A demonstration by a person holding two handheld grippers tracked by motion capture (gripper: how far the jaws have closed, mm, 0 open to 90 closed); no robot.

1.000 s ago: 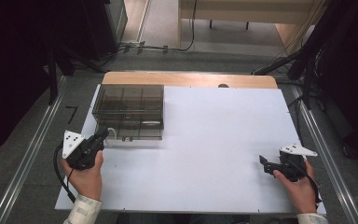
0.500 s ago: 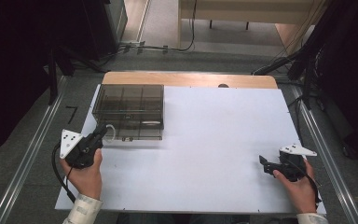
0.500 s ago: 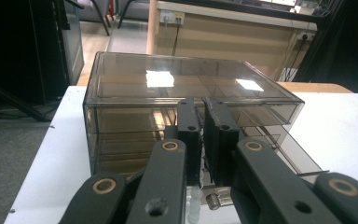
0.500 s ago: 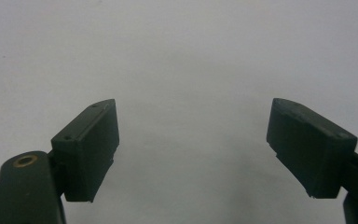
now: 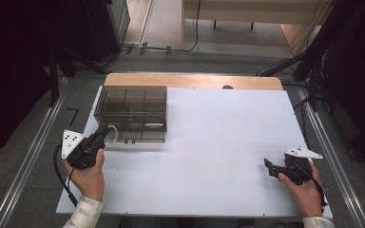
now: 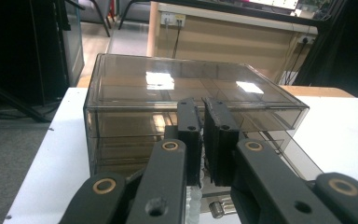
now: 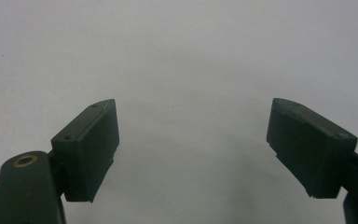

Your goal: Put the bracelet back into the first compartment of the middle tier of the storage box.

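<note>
On the desk (image 5: 209, 142), with its white top, a smoky clear plastic box (image 5: 132, 113) with inner compartments sits toward the far left corner. Just in front of the box's near left corner, the left claw (image 5: 103, 132) points at its front wall, jaws drawn nearly together with a slim gap; a small white ridged piece shows under them, and whether they pinch it I cannot tell. Well apart from the box, near the desk's right front edge, the right claw (image 5: 269, 166) hangs over bare white surface, jaws spread wide.

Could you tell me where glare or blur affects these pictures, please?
Left gripper view: bright ceiling-light reflections glare on the smoky plastic box lid; the left gripper looks soft up close. Right gripper view: the right gripper is slightly blurred. High view: dark surroundings.
</note>
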